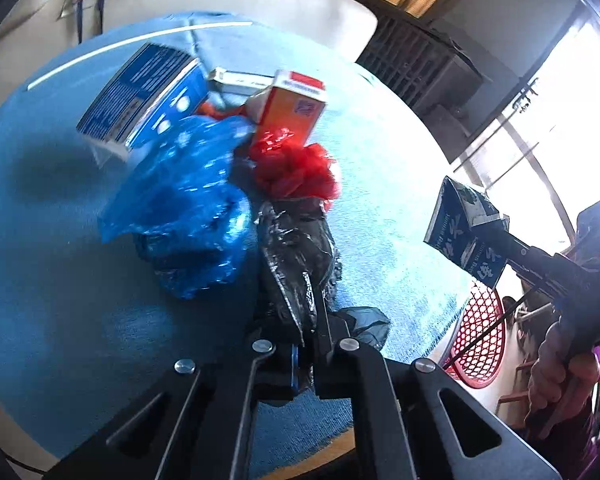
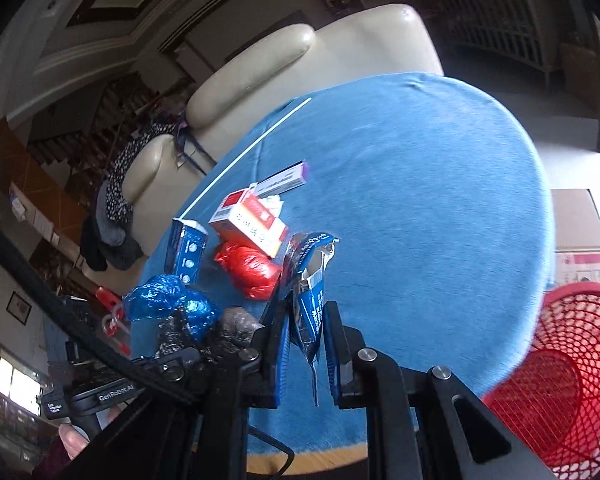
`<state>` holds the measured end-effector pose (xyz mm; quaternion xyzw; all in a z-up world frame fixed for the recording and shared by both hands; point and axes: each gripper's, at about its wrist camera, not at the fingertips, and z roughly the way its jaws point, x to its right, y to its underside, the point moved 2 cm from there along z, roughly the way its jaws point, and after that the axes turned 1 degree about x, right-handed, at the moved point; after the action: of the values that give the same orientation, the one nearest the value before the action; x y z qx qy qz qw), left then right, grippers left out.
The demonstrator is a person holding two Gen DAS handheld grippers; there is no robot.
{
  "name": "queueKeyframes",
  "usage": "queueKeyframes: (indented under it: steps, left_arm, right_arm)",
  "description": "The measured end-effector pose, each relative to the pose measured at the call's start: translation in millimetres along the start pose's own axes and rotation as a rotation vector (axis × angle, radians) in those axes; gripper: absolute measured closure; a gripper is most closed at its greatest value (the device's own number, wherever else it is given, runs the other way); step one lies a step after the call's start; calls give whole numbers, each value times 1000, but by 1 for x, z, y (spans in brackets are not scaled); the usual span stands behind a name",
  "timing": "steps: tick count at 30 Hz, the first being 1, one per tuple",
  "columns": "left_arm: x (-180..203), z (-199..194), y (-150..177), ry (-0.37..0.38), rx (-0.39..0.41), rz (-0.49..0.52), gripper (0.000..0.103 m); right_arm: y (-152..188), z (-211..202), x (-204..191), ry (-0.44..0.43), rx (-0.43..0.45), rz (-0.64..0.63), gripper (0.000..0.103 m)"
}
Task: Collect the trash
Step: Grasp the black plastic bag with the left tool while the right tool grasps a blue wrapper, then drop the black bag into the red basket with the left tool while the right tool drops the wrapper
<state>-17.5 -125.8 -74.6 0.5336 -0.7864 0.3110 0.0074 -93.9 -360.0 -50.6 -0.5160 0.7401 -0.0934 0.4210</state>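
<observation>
A pile of trash lies on the round table with a blue cloth [image 1: 380, 184]: a blue plastic bag [image 1: 188, 200], a red plastic bag [image 1: 292, 164], a black plastic bag [image 1: 296, 248], an orange-red box [image 1: 296, 108], a blue box [image 1: 148, 92] and a white box [image 1: 236, 80]. My left gripper [image 1: 310, 304] is shut on the black plastic bag. My right gripper [image 2: 306, 320] is shut on a blue foil wrapper [image 2: 308, 280] and holds it above the cloth; the wrapper also shows in the left wrist view [image 1: 464, 232].
A red mesh basket [image 2: 560, 380] stands below the table's right edge, also in the left wrist view [image 1: 480, 340]. A cream sofa [image 2: 300, 60] is behind the table. A cardboard box [image 2: 580, 232] sits on the floor at right.
</observation>
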Motion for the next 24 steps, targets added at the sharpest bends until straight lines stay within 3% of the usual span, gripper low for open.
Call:
queueKeyframes:
  steps: [14, 24]
  left_arm:
    - [73, -9, -23, 35, 43, 194, 100]
    - [201, 9, -14, 176, -16, 494, 100]
  right_arm:
    - [12, -74, 59, 73, 105, 92, 86]
    - [51, -132, 128, 233, 111, 201, 86]
